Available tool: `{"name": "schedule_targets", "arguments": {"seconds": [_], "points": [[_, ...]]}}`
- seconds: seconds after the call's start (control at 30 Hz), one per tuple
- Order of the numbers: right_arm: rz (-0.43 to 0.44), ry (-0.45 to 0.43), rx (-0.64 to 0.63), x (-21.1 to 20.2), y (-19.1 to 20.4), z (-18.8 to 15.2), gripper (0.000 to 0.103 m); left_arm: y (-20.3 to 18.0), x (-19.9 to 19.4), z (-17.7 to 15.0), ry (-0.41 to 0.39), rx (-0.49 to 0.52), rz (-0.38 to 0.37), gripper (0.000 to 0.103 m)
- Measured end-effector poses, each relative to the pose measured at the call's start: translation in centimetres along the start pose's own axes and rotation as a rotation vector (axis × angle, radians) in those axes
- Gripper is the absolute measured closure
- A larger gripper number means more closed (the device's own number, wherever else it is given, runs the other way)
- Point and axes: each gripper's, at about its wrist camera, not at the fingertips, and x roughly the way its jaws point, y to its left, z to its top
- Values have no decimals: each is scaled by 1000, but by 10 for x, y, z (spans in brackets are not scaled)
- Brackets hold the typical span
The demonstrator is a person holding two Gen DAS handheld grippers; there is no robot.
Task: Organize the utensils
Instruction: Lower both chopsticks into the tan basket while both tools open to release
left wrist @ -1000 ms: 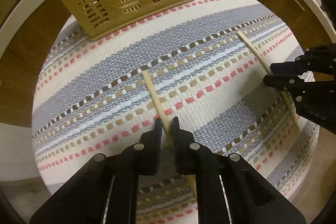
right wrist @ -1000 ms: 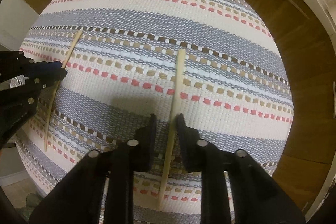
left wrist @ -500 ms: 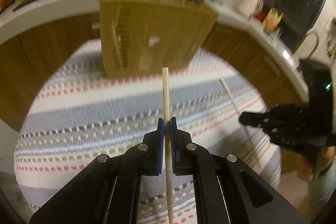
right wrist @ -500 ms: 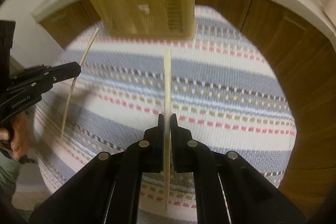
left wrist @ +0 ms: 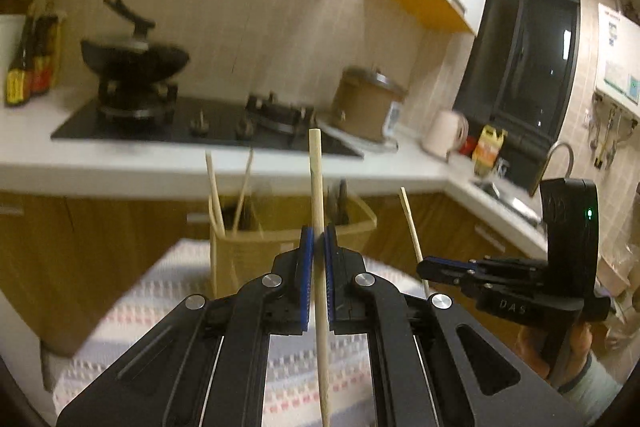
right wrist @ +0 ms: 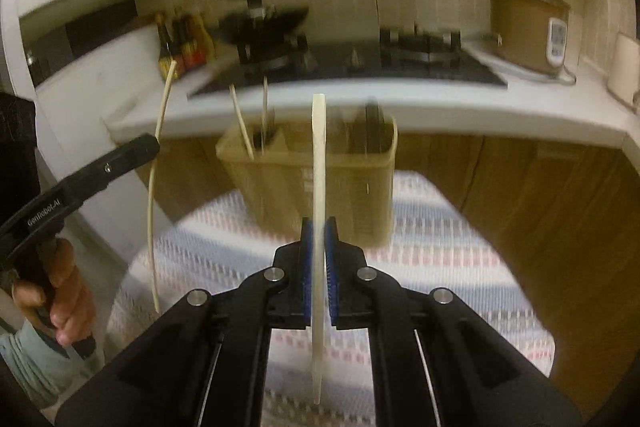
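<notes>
The left gripper (left wrist: 316, 247) is clamped on a pale wooden chopstick (left wrist: 316, 179); the right gripper (right wrist: 319, 239) pinches its twin (right wrist: 319, 155); both sticks are carried above the striped woven mat (right wrist: 440, 267), and must next tip into the tan slotted plastic holder (right wrist: 352, 187), where standing chopsticks (right wrist: 240, 123) crowd one compartment.

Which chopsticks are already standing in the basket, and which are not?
The two thin chopsticks at the left end of the basket stand inside. The left tool and right tool each hold one outside.
</notes>
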Motion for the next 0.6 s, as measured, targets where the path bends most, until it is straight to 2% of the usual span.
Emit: {"name": "schedule_targets", "arguments": {"seconds": [0.1,0.3,0.47,0.6], "points": [[7,-89,-8,-3,-2,15,99,-1,3,9,-45,5,-7,100],[-33,-236,-11,-1,-6,50,99,8,16,33,-139,10,6,100],[-80,-363,4,2,-14,81,99,9,22,55,-267,44,72,100],[-87,-399,-2,16,-18,97,99,8,32,62,-347,86,124,100]]}}
